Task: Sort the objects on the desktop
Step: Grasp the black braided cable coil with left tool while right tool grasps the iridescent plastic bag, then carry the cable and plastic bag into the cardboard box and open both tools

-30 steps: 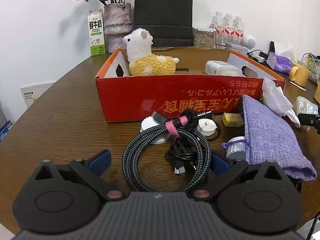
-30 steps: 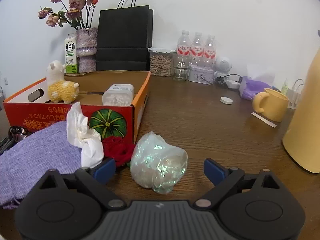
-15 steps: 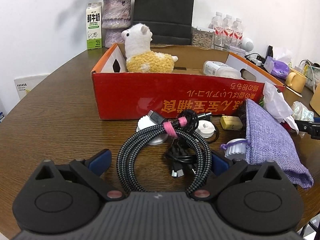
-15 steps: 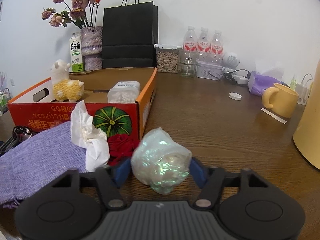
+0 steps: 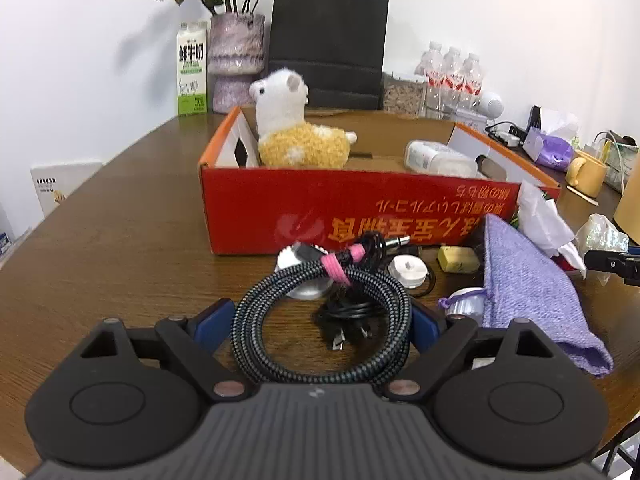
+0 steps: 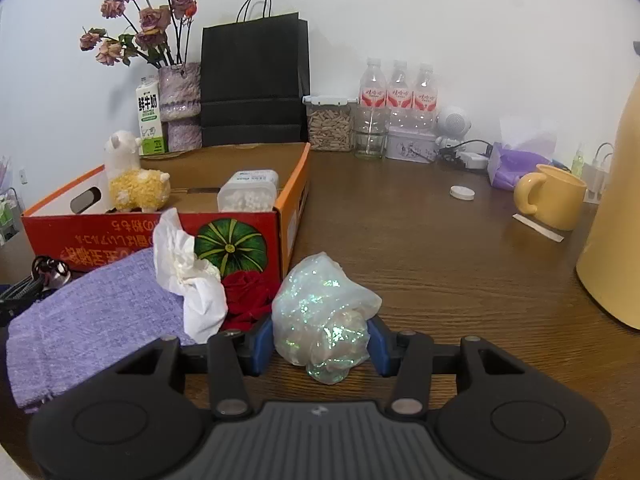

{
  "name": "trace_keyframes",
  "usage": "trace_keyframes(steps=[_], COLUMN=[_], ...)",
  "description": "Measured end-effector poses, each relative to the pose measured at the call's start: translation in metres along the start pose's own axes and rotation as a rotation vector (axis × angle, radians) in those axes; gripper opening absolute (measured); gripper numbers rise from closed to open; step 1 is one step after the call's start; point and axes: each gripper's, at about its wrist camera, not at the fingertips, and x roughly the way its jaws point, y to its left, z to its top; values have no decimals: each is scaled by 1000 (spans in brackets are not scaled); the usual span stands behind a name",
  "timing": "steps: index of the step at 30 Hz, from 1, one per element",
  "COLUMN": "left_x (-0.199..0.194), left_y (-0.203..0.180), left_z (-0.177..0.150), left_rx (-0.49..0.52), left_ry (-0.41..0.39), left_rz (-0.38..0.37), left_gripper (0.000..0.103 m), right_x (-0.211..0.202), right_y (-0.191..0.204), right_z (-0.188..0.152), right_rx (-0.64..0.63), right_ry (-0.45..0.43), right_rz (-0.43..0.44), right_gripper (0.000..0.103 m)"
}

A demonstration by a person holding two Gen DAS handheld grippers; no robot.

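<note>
Left hand-held gripper (image 5: 322, 320) just closing around coiled braided cable (image 5: 320, 320) on counter (image 5: 120, 248), right pad at the coil, left pad just shy; not yet clamped. Right hand-held gripper (image 6: 320, 342) narrowed onto iridescent bag (image 6: 324, 316), pads pressing both sides, contents unclear. At 12 o'clock of the cable, red box (image 5: 360, 204). At 9 o'clock of the bag, red cloth (image 6: 246, 296), half hidden by crumpled tissue (image 6: 188, 276). Purple pouch (image 6: 88, 320) cut off lower left.

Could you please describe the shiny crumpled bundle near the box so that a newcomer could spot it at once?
Find the red cardboard box on the wooden table; just off its pumpkin-printed corner lies the iridescent plastic bundle, pinched by the right gripper. Unlike the white tissue and red cloth beside it, it glitters green.
</note>
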Motion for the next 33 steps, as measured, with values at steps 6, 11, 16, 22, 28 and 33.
trace_keyframes(steps=[6, 11, 16, 22, 28, 33], left_x=[-11, -16, -6, -3, 5, 1], left_y=[2, 8, 16, 15, 24, 25], left_z=[0, -1, -10, -7, -2, -1], left_rx=[0, -14, -55, -33, -66, -77], left_ry=[-27, -31, 61, 72, 79, 63], left_rz=[-3, -9, -76, -69, -98, -108], left_gripper=[87, 87, 88, 96, 99, 87], right_x=[-14, -24, -33, -38, -39, -41], right_y=[5, 11, 19, 25, 26, 30], right_z=[2, 5, 5, 4, 4, 5], right_rx=[-5, -10, -20, -28, -31, -35], right_ry=[-22, -36, -42, -37, -35, -41], right_rz=[-8, -11, -8, -3, 2, 11], right_gripper=[47, 47, 47, 47, 47, 47])
